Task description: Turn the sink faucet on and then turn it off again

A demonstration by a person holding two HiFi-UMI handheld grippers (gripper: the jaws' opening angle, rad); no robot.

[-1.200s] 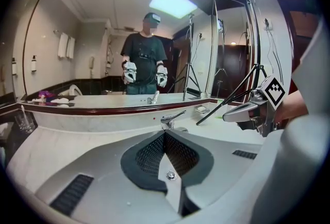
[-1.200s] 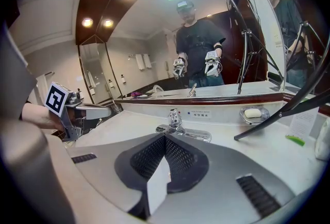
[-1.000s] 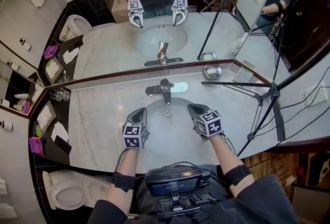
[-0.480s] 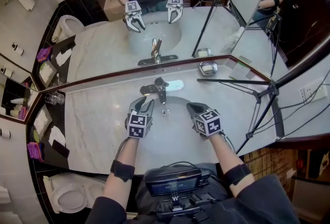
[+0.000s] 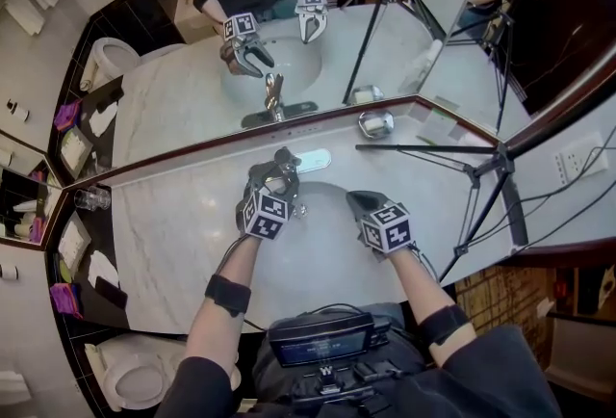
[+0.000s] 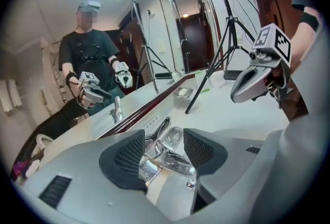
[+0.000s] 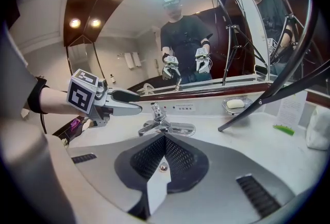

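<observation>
The chrome faucet [image 5: 285, 156] stands at the back of the white sink basin [image 5: 322, 243], and no water shows. My left gripper [image 5: 272, 177] has reached it. In the left gripper view the faucet [image 6: 170, 158] stands between the jaws of the left gripper [image 6: 164, 135], which are opening, and the pads do not press on it. My right gripper [image 5: 356, 201] hangs shut over the basin's right side, holding nothing. In the right gripper view the shut right gripper [image 7: 164, 139] points at the faucet [image 7: 154, 124], with the left gripper [image 7: 137, 102] beside its lever.
A soap dish [image 5: 375, 123] sits at the counter's back by the mirror [image 5: 289, 31]. A black tripod [image 5: 481, 166] stands on the counter's right. Glasses [image 5: 87, 199] stand at the far left and a toilet [image 5: 125, 373] is below left.
My left gripper moved forward from the basin's front to the faucet, rolled, and went from shut to open. The right gripper barely moved.
</observation>
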